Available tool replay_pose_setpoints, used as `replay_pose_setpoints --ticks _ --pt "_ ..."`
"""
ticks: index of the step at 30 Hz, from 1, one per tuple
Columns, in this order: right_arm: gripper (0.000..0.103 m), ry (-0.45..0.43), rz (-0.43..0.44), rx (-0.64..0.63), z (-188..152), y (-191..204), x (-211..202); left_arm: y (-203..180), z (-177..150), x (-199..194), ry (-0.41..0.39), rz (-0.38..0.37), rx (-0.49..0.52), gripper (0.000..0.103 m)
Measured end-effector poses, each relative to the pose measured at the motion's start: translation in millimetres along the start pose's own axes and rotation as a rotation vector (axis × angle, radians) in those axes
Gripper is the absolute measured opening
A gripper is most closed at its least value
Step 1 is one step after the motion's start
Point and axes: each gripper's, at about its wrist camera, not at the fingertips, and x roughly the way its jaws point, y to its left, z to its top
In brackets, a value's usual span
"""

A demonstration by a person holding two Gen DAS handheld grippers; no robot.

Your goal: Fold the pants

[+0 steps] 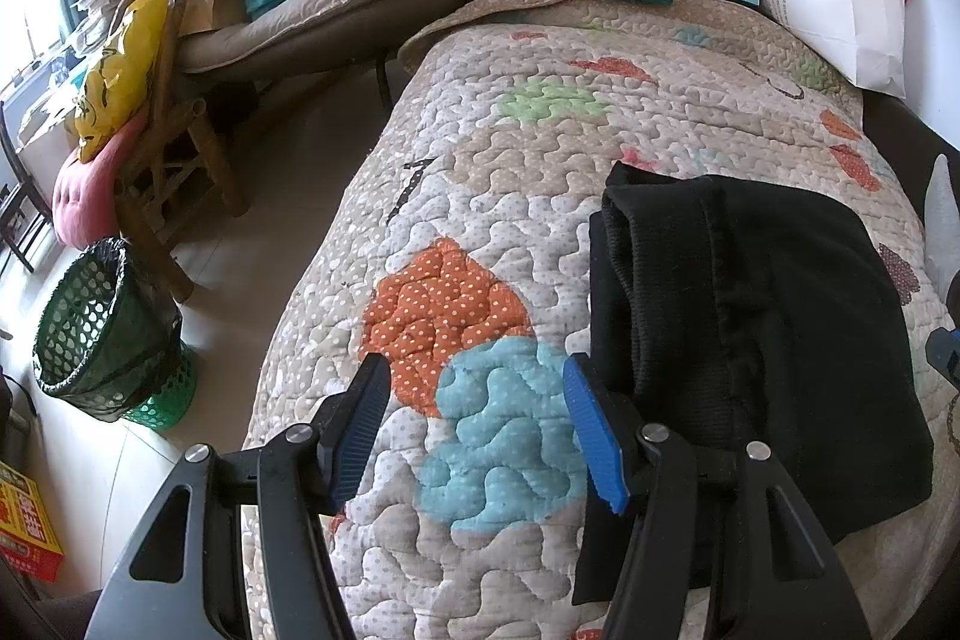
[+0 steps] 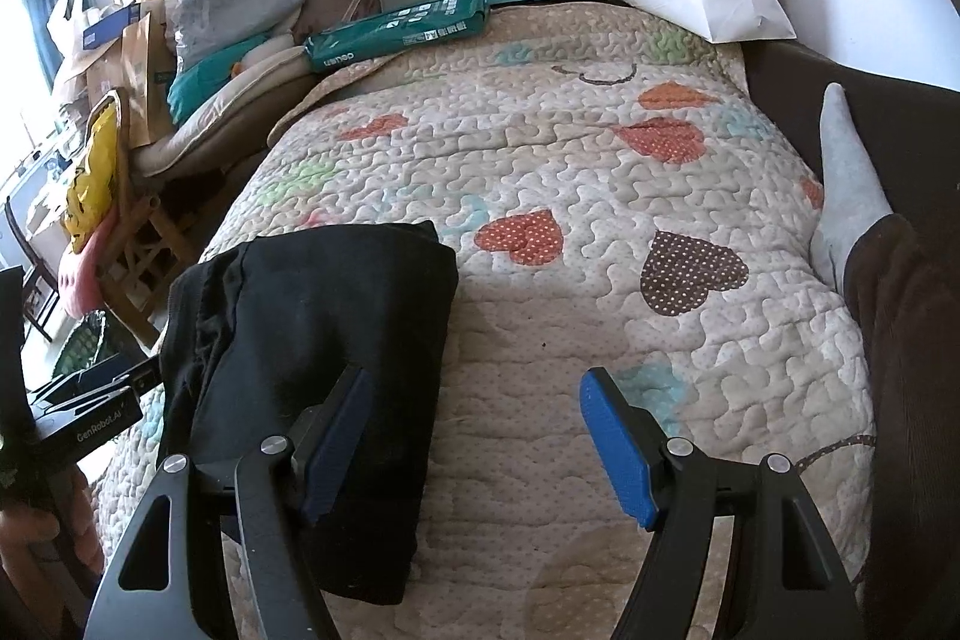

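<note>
- Pants (image 1: 762, 340), black and folded, lie on the quilt (image 1: 480, 172), just right of the left gripper (image 1: 474, 424) fingers.
- Left gripper: half-spread, empty.
- Right gripper (image 2: 480, 442): wide apart, empty; pants beneath its left finger (image 2: 336, 436).

**Both grippers open, angled down**

Left gripper (image 1: 474, 430): jaws apart, nothing clamped, tilted downward. Right gripper (image 2: 471, 445): jaws wide, nothing clamped, same downward tilt. The right view shows a hand (image 2: 36, 532) at lower left under the left gripper's body.
</note>
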Motion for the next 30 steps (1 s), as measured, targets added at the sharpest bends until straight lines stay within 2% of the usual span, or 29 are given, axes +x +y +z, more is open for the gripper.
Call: replay_pose_setpoints --ticks 30 --pt "0.077 0.015 0.0 0.006 -3.7 0.5 5.2 2.9 -0.7 5.7 0.036 -0.009 -0.026 0.059"
